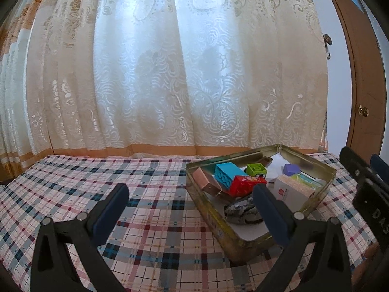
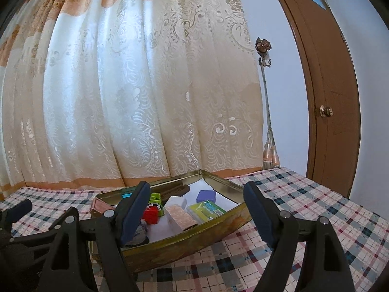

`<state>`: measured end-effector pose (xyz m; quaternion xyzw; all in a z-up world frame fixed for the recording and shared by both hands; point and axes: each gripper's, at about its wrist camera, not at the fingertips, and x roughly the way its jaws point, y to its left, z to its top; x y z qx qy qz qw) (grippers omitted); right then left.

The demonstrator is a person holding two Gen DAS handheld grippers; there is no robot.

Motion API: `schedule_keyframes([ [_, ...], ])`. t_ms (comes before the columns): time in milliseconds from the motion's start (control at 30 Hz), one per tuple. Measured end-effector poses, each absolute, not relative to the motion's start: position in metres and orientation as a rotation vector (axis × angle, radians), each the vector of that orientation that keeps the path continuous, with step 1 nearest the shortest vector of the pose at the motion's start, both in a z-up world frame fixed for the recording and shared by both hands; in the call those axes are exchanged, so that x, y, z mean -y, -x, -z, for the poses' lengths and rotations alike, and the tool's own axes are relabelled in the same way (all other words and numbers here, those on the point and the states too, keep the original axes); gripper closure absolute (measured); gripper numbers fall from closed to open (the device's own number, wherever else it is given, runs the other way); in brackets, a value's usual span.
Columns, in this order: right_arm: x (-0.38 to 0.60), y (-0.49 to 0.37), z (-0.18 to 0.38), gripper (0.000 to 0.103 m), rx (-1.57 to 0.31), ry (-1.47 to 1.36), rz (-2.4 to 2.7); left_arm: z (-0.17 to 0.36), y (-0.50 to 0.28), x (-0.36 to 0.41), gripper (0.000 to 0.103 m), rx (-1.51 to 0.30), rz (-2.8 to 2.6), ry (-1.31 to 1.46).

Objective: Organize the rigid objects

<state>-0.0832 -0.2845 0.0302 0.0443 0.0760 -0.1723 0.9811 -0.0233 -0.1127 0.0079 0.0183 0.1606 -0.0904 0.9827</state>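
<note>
A gold metal tin (image 1: 206,216) sits on the plaid tablecloth (image 1: 150,219). Inside lie a blue brick (image 1: 225,174), a red brick (image 1: 245,183), a green brick (image 1: 255,169), a purple block (image 1: 291,169), a pink box (image 1: 206,182), a white box (image 1: 291,188) and a dark crumpled item (image 1: 240,210). My left gripper (image 1: 190,209) is open and empty, its right finger over the tin's near side. My right gripper (image 2: 197,209) is open and empty, straddling the tin (image 2: 194,241), above a tan box (image 2: 181,217) and a green box (image 2: 206,209).
A cream curtain (image 1: 170,73) hangs close behind the table's far edge. A brown door (image 2: 328,97) with a knob stands to the right. A curtain tassel (image 2: 269,155) hangs by the wall. The other gripper shows at the right edge of the left wrist view (image 1: 364,177).
</note>
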Motion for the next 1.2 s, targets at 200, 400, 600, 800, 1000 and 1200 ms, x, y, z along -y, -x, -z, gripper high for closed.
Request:
schedule_keyframes([
  [200,0.2822,0.0878,-0.0307,0.022,-0.131,-0.084,0.354,-0.0080,0.0248,0.1130,0.000,-0.319,0.171,-0.048],
  [400,0.2804,0.0929,-0.0324,0.022,-0.099,-0.075,0.372,-0.0082,0.0247,0.1123,0.000,-0.319,0.170,-0.041],
  [600,0.2760,0.0947,-0.0331,0.021,-0.085,-0.054,0.366,-0.0089,0.0256,0.1125,0.000,-0.315,0.174,-0.041],
  [800,0.2764,0.0951,-0.0330,0.021,-0.088,-0.058,0.367,-0.0090,0.0263,0.1111,0.000,-0.322,0.169,-0.038],
  [1000,0.2762,0.0949,-0.0336,0.021,-0.091,-0.059,0.368,-0.0095,0.0252,0.1114,0.000,-0.328,0.165,-0.036],
  [1200,0.2773,0.0927,-0.0336,0.021,-0.102,-0.066,0.364,-0.0092,0.0259,0.1124,0.000,-0.319,0.207,-0.039],
])
